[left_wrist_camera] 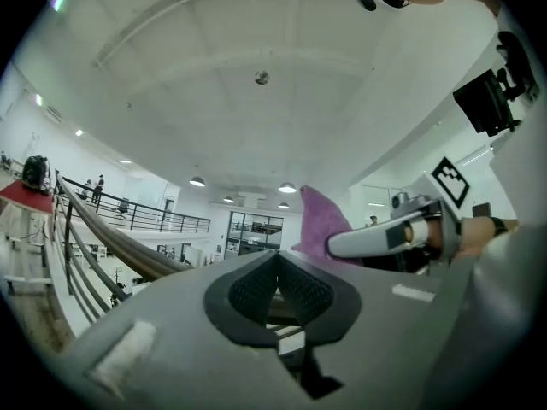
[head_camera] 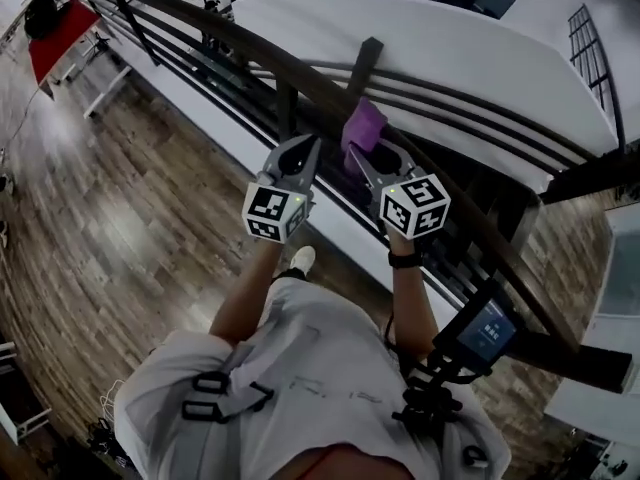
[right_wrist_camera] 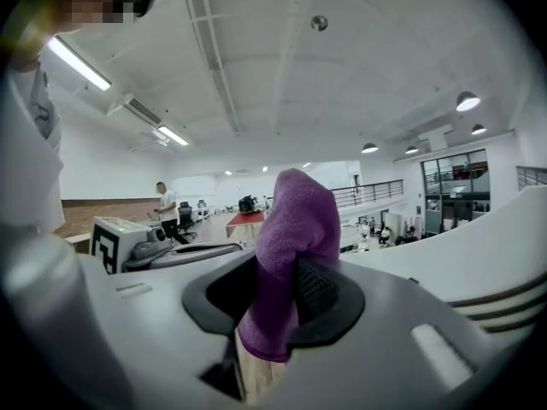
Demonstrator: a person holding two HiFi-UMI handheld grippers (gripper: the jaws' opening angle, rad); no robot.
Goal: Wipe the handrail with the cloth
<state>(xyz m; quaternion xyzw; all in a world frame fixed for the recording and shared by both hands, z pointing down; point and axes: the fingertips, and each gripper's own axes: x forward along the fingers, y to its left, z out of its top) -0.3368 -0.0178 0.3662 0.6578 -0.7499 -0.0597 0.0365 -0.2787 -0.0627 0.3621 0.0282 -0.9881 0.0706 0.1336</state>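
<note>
Right gripper view: right tool (right_wrist_camera: 286, 293) clamped on purple cloth (right_wrist_camera: 295, 220) at handrail (head_camera: 250, 50) | left tool (left_wrist_camera: 276, 290) closed together, empty

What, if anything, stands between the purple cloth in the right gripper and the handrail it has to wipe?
Nothing visible does. The right gripper is shut on the purple cloth, which sits right at the handrail in the head view. The left gripper, shut and empty, is beside it, not between.

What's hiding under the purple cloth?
The dark handrail runs beneath the purple cloth, which the right gripper pinches. The stretch right under it is covered.
</note>
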